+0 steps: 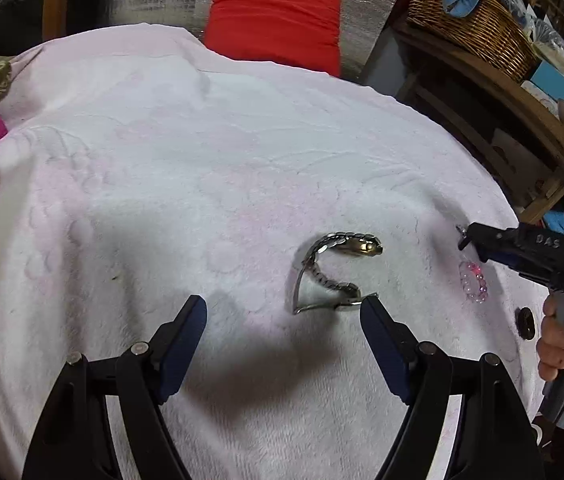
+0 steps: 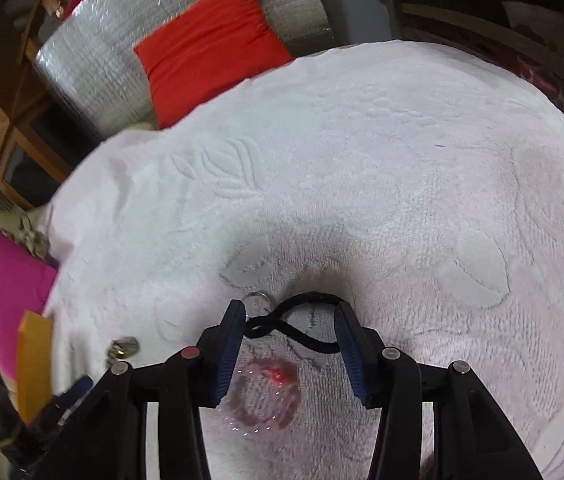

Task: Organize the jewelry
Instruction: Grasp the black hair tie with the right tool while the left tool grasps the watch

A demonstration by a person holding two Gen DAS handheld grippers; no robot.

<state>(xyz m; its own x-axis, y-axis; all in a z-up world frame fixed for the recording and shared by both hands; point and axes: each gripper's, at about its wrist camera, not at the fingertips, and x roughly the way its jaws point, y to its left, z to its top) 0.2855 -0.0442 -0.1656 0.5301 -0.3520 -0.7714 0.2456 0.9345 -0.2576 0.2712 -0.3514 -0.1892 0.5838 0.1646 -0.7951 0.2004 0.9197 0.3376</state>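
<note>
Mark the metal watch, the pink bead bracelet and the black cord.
metal watch (image 1: 355, 246), left wrist view, on its case.
pink bead bracelet (image 1: 473, 286), left wrist view, on its beads.
black cord (image 2: 282, 320), right wrist view, on its crossing.

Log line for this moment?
left gripper: open, by watch | right gripper: black cord between fingers | bead bracelet: on towel

A metal watch (image 1: 331, 272) was seen lying on the white towel (image 1: 202, 160) just beyond the open left gripper (image 1: 283, 312), a pink bracelet (image 1: 473, 282) lying beside the right gripper (image 1: 466, 238).
</note>
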